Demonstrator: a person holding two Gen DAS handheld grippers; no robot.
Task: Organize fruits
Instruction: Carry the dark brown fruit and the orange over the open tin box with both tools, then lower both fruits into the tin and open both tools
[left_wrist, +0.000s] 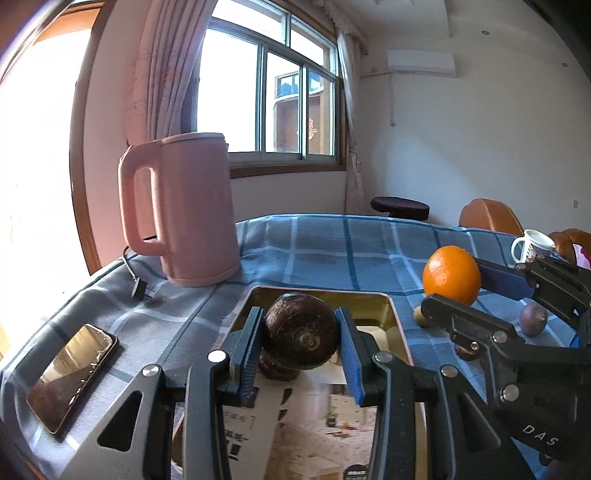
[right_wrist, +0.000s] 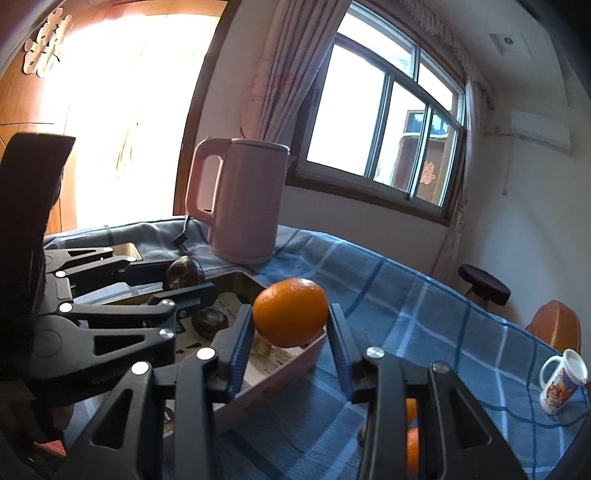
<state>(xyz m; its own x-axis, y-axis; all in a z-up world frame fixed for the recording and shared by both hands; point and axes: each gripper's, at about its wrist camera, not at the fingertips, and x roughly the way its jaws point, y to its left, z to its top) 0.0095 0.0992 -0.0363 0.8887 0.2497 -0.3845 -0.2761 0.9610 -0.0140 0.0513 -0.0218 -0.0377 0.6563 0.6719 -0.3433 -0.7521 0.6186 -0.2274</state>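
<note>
Carrying step: left gripper (left_wrist: 301, 338) clamps a dark fruit (left_wrist: 301, 334), right gripper (right_wrist: 291, 319) an orange (right_wrist: 291, 312); next, release both over the tray (left_wrist: 391, 308)

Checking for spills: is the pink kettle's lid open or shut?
Shut. The pink kettle stands upright on the checked cloth, and its lid lies flat on the rim with no gap showing in either view.
</note>
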